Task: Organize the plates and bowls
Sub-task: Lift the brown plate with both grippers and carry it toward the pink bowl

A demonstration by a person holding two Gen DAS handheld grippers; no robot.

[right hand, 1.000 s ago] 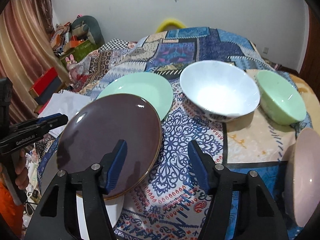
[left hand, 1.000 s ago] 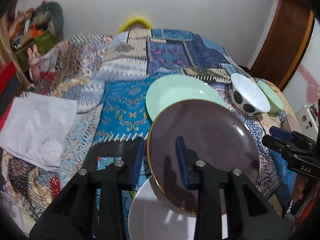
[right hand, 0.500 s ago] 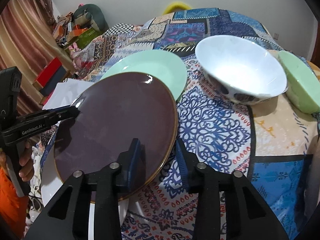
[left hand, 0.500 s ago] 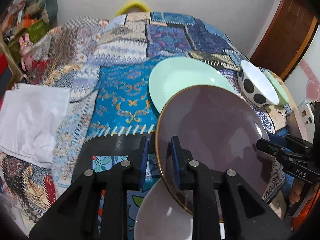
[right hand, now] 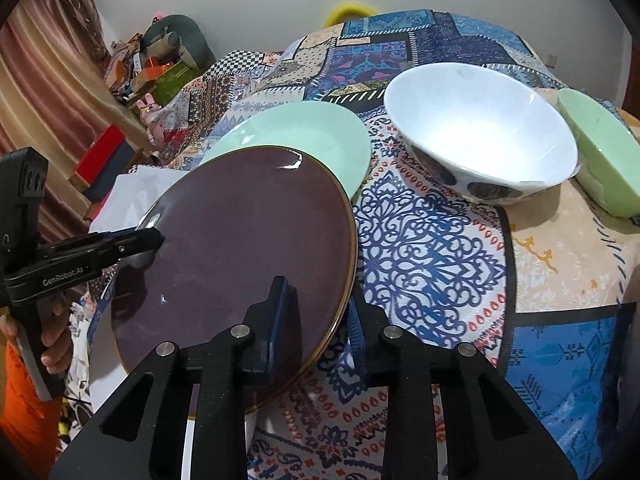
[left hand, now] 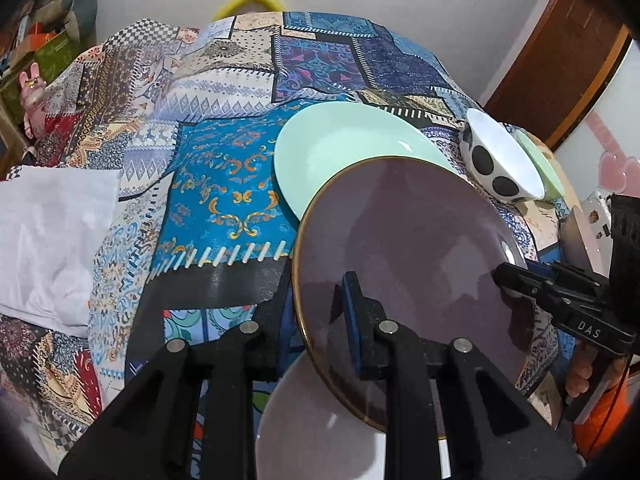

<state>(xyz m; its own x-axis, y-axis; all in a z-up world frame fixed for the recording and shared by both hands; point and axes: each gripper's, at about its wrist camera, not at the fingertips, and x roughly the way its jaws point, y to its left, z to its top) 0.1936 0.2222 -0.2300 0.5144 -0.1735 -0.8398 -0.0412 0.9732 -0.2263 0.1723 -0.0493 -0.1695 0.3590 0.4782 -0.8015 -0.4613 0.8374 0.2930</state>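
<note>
Patchwork quilt (left hand: 224,184) all over, blue with many colours, under a pale wall. Far left on it, a crumpled white cloth (left hand: 52,240).

Next, just right of the cloth, the left claw (left hand: 316,280). Just been closing, and now clamped on the left rim of the dark plate (left hand: 408,232), one blue pad on top and the other pad underneath.

In the middle, the dark plate itself: round, purple-brown, with a thin gold edge. Held by both claws and tilted. Low beneath it, near the cameras, a white plate (left hand: 312,420). Cannot tell if touching or not. Behind the dark plate, a mint green plate (left hand: 340,148), flat on the quilt and partly hidden by the dark one.

On the dark plate's right rim, the right claw (right hand: 318,296). Also just been closing, and now squeezed on that rim with a pad on each side.

Further right, apart from the plates, a white bowl with dark spots (right hand: 480,128), standing upright on the quilt. Right beside it, a green bowl (right hand: 600,152), leaning over on its side.
</note>
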